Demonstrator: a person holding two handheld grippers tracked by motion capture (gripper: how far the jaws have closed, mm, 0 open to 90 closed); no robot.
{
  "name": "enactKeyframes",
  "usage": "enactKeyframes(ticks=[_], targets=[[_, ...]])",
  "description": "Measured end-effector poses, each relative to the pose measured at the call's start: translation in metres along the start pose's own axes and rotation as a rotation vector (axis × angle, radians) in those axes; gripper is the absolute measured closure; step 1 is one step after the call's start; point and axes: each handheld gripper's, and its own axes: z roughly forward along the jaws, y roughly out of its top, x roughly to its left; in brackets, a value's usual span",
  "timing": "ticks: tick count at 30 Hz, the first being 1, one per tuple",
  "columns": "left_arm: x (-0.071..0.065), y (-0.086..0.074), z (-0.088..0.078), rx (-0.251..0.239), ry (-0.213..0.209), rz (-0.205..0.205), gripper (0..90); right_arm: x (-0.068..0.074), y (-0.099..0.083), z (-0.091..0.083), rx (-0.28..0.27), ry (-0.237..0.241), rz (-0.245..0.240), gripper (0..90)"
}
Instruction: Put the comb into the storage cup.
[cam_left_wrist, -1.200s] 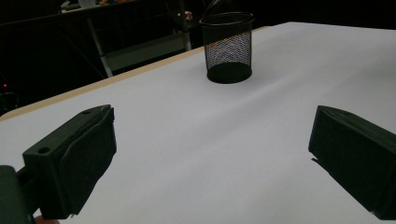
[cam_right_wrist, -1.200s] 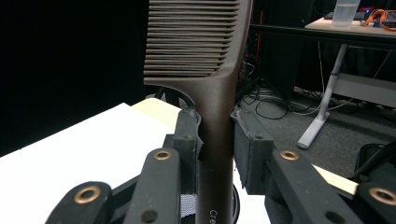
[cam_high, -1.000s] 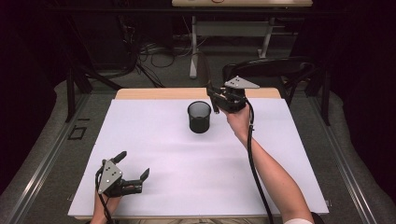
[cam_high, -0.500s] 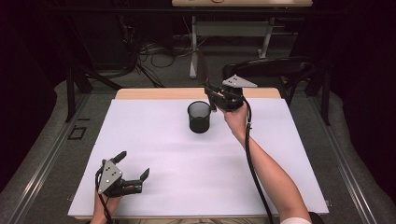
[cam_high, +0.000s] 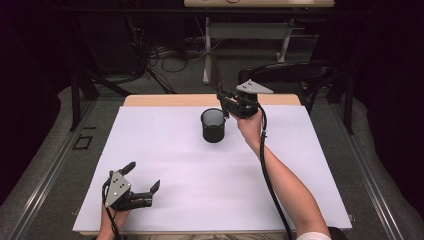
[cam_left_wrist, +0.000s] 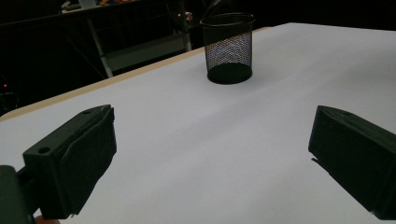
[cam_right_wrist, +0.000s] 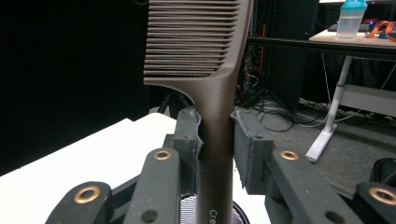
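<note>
A black mesh cup (cam_high: 213, 125) stands upright on the white table (cam_high: 200, 190), toward the far middle. My right gripper (cam_high: 226, 101) hovers just right of and above the cup's rim, shut on a dark comb (cam_right_wrist: 205, 51). The comb's handle is pinched between the pads and its teeth point up and left in the right gripper view, with the cup's rim (cam_right_wrist: 183, 201) just below the jaws. My left gripper (cam_high: 143, 179) rests at the near left of the table, open and holding nothing. In the left gripper view the cup (cam_left_wrist: 228, 46) stands far ahead of the left gripper (cam_left_wrist: 210, 154).
A dark chair (cam_high: 295, 75) stands behind the table's far right edge. Cables (cam_high: 165, 55) and white desk legs (cam_high: 250, 35) lie on the floor beyond. A bottle (cam_right_wrist: 351, 18) sits on a far desk. The table's wooden far edge (cam_high: 170, 100) is bare.
My right gripper with the comb has edged slightly left, closer over the cup. The left gripper has stayed put.
</note>
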Motion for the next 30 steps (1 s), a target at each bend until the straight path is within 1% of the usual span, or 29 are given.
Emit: enactKeyframes(ticks=[12,14,17,21,23,27,30], targets=[[0.001,0.000,0.000,-0.002,0.002,0.001,1.1,0.003,-0.001,0.007,-0.018,0.012,-0.002,72.9],[0.001,0.000,0.000,-0.001,0.002,0.001,1.0,0.003,-0.001,0.008,-0.023,0.013,-0.009,72.9],[0.001,0.000,0.000,0.000,0.001,0.003,1.1,0.004,-0.002,0.010,-0.025,0.018,-0.004,72.9],[0.000,0.000,0.000,0.000,0.000,0.003,1.1,0.004,-0.003,0.013,-0.033,0.017,-0.011,72.9],[0.001,0.000,0.000,0.000,0.001,0.003,1.1,0.004,-0.004,0.014,-0.034,0.019,-0.004,72.8],[0.001,0.000,0.000,0.000,0.001,0.003,1.1,0.004,-0.006,0.017,-0.040,0.020,-0.010,72.8],[0.001,0.000,0.000,0.000,0.001,0.003,1.1,0.004,-0.008,0.019,-0.043,0.021,-0.005,72.8]])
